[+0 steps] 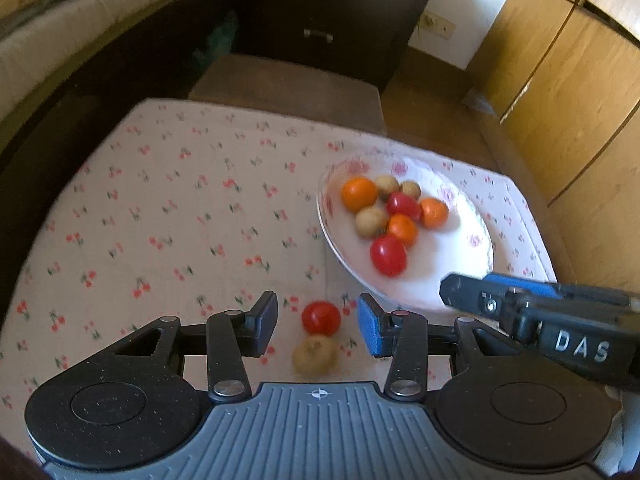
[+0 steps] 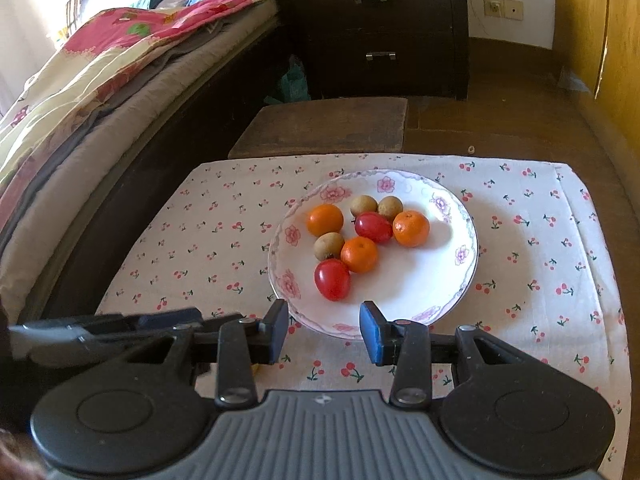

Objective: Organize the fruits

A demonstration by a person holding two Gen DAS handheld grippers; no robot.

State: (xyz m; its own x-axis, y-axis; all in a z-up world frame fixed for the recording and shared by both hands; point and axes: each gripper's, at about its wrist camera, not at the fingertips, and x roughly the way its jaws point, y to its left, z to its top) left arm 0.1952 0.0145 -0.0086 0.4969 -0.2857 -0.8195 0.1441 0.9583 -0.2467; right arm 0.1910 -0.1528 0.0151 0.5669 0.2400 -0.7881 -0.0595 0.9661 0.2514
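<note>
The left tongs (image 1: pixel 317 324) were held wide, empty, over the near part of the counter (image 1: pixel 160 208), with a loose cherry tomato (image 1: pixel 321 317) lying between the two fingers and a small brown fruit, probably a longan (image 1: pixel 314 354), touching it on the near side. The right tongs (image 2: pixel 323 328) were likewise spread wide and empty, poised over the near rim of the floral plate (image 2: pixel 436 280), which stood toward the far right of the cherry-print cloth.

On the plate, three small oranges (image 2: pixel 359 254), two cherry tomatoes (image 2: pixel 332 279) and three brown fruits (image 2: pixel 329 245) were gathered, several touching.

The step in hand was judged to be the pick-up of the loose tomato for the plate. A good grasp would be had if the fingers were lowered level until the pads flanked the tomato's widest part, then closed gently, since the skin would likely bruise or slip. The neighbouring longan could be nudged away if the tongs were brought too far back.

The letters "DAS" (image 1: pixel 582 347) were read on the body of the right tongs in the left wrist view. No other writing could be made out.
</note>
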